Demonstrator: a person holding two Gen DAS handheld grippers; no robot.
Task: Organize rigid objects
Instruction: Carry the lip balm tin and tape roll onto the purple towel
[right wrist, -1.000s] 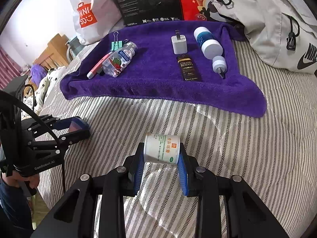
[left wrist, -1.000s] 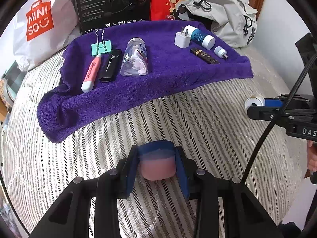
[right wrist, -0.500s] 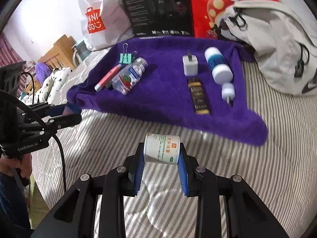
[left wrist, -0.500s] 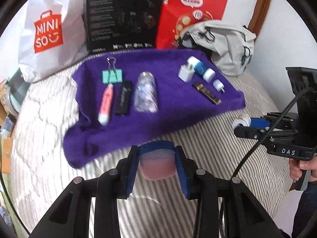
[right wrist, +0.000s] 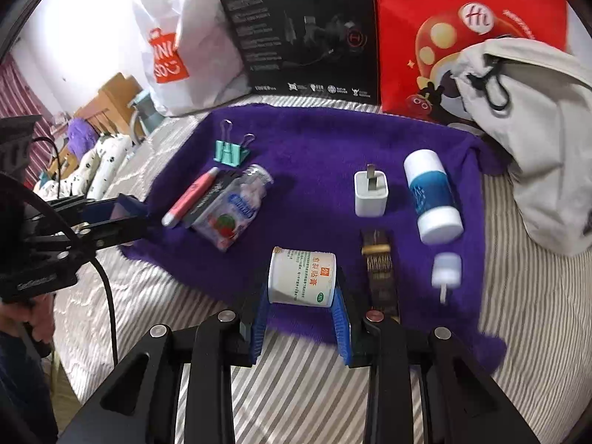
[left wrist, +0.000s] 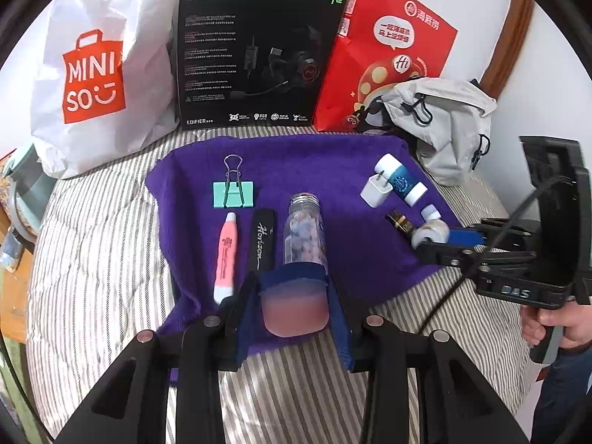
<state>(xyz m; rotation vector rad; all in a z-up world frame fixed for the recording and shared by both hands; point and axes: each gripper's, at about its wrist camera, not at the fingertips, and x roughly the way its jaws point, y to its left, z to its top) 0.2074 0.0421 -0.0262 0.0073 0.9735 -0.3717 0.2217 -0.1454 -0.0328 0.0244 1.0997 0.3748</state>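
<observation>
Over the near edge of the purple towel (left wrist: 355, 170), the left gripper (left wrist: 294, 309) clamps a pink jar (left wrist: 294, 310) and the right gripper (right wrist: 301, 296) a white tub (right wrist: 301, 277), both seemingly light, stiff and slick, best pinched across their round sides, while the clear bottle (left wrist: 304, 231) on the towel holds pale tablets.

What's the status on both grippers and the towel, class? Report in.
Left gripper shut on pink eraser, at towel's near edge. Right gripper shut on white jar, over purple towel. Nothing blocking the bare patch ahead.
</observation>
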